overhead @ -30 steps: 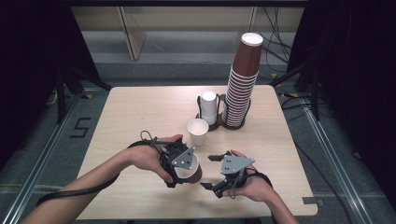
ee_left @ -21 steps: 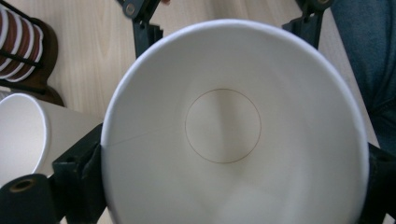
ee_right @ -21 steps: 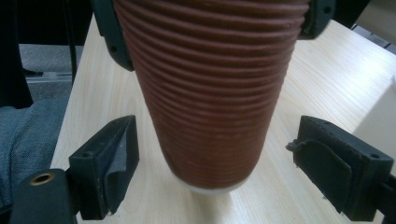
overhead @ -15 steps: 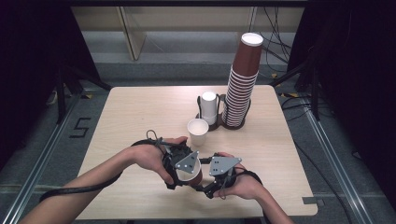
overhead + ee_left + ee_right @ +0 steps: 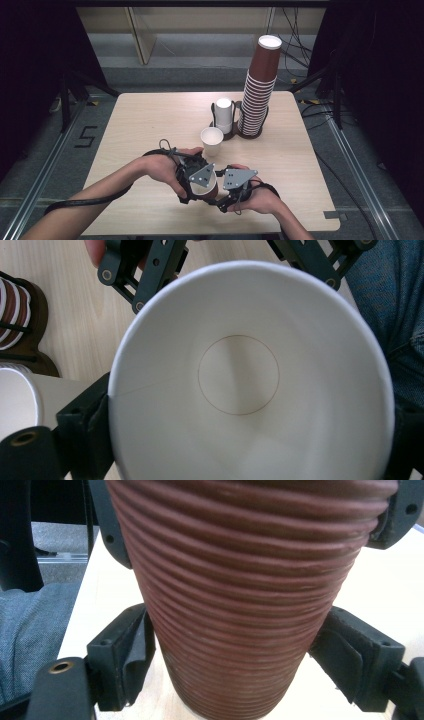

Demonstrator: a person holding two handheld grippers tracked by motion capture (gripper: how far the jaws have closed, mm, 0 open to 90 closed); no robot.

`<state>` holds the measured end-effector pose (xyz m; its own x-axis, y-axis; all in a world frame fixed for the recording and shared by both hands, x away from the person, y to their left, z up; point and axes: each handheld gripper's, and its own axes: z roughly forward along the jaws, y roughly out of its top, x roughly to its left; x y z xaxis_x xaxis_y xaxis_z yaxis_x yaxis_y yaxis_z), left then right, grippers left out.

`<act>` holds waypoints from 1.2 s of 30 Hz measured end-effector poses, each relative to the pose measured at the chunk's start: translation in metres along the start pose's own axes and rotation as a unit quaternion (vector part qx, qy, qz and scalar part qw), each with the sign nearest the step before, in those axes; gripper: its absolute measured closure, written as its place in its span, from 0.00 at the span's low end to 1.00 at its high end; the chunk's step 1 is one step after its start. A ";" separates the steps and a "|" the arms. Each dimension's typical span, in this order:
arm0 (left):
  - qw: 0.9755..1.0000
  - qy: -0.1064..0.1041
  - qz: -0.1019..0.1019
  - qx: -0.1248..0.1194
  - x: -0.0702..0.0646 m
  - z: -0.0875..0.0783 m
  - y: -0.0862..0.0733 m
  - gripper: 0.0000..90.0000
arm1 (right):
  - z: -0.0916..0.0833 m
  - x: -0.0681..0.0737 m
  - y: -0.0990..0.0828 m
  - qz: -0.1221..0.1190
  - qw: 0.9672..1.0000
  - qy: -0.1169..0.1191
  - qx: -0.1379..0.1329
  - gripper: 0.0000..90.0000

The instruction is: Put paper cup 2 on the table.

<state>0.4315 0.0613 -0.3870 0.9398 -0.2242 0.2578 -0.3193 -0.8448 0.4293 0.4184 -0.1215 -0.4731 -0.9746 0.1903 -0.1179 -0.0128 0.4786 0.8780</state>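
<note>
Currently, at lower centre of the high view, the left gripper is clamped across the rim of a ribbed brown paper cup with a white interior, held just above the table. To its right, the right gripper has just been closing; its pads sit at the cup's lower wall, the right pad seemingly just clear. Judged step: handover or cup separation. Next: seat both right pads before pulling.
</note>
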 end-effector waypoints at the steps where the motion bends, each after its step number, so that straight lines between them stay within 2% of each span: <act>1: 1.000 -0.001 0.001 0.000 0.000 0.000 0.000 0.10 | 0.000 -0.001 0.001 -0.010 1.000 -0.005 -0.002 0.22; 2: 1.000 0.000 0.002 0.000 0.000 0.000 0.000 0.10 | 0.001 0.000 0.000 -0.002 1.000 0.001 0.000 0.21; 7: 1.000 -0.001 0.004 0.000 0.000 0.000 0.000 0.10 | 0.002 -0.002 -0.001 -0.011 1.000 -0.002 0.002 0.21; 9: 1.000 -0.001 0.005 -0.001 0.000 0.000 0.001 0.10 | 0.002 0.000 -0.001 0.004 1.000 0.000 0.003 0.21; 12: 1.000 -0.003 0.005 -0.005 0.000 -0.001 0.003 0.10 | 0.004 -0.001 -0.001 -0.002 1.000 0.003 -0.001 0.20; 13: 1.000 -0.003 0.005 -0.005 0.000 -0.001 0.003 0.10 | 0.004 0.000 -0.001 0.006 1.000 0.002 -0.001 0.20; 15: 1.000 -0.004 0.007 -0.004 0.000 -0.001 0.004 0.10 | 0.004 0.001 -0.002 0.006 1.000 0.002 0.003 0.21; 16: 1.000 -0.005 0.009 -0.004 0.000 0.000 0.004 0.10 | 0.005 0.000 -0.002 -0.004 1.000 0.003 -0.001 0.21; 19: 1.000 -0.005 0.009 -0.004 0.000 -0.001 0.004 0.10 | 0.005 -0.001 -0.002 -0.015 1.000 -0.002 -0.007 0.23; 21: 1.000 -0.005 0.009 -0.004 0.000 -0.001 0.004 0.10 | 0.005 0.000 -0.003 -0.013 1.000 -0.002 -0.006 0.23; 22: 1.000 -0.004 0.008 -0.006 0.001 -0.001 0.003 0.10 | 0.005 0.002 -0.004 0.006 1.000 0.000 -0.009 0.24; 23: 1.000 -0.006 0.009 -0.007 0.001 -0.001 0.003 0.10 | 0.005 0.000 -0.004 -0.007 1.000 -0.003 -0.015 0.24; 24: 1.000 -0.010 0.007 -0.008 0.002 -0.002 0.003 0.10 | 0.004 0.002 -0.004 0.005 1.000 0.001 -0.010 0.24; 25: 1.000 -0.010 0.007 -0.008 0.002 -0.002 0.003 0.09 | 0.004 0.002 -0.004 0.005 1.000 0.001 -0.010 0.24; 26: 1.000 -0.007 0.001 -0.016 0.004 -0.003 0.004 0.07 | 0.003 0.001 -0.003 0.004 1.000 -0.001 -0.021 0.24; 27: 1.000 -0.007 0.001 -0.016 0.004 -0.003 0.004 0.07 | 0.003 0.001 -0.003 0.004 1.000 -0.001 -0.021 0.24; 28: 1.000 0.008 -0.008 -0.028 0.005 -0.004 0.005 0.06 | -0.001 -0.001 -0.003 0.002 1.000 -0.011 -0.024 0.24; 29: 1.000 0.008 -0.008 -0.028 0.005 -0.004 0.005 0.06 | -0.001 -0.001 -0.003 0.002 1.000 -0.011 -0.024 0.24; 30: 0.998 0.026 -0.020 -0.045 0.005 -0.006 0.004 0.05 | -0.006 -0.003 -0.004 0.002 0.999 -0.026 -0.036 0.24; 31: 0.998 0.026 -0.020 -0.045 0.005 -0.006 0.004 0.04 | -0.006 -0.003 -0.004 0.002 0.999 -0.026 -0.036 0.24; 32: 0.998 0.035 -0.022 -0.052 0.005 -0.009 0.001 0.05 | -0.010 -0.004 -0.005 0.006 0.999 -0.032 -0.034 0.24; 34: 0.998 0.033 -0.022 -0.054 0.005 -0.011 0.000 0.04 | -0.011 -0.004 -0.006 0.002 0.999 -0.032 -0.032 0.24; 36: 0.997 0.039 -0.020 -0.056 0.005 -0.018 -0.001 0.03 | -0.012 -0.004 -0.007 0.004 0.999 -0.034 -0.020 0.24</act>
<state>0.4340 0.0698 -0.3711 0.9412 -0.1481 0.3035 -0.2966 -0.7922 0.5334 0.4198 -0.1361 -0.4729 -0.9571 0.2527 -0.1420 -0.0162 0.4422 0.8968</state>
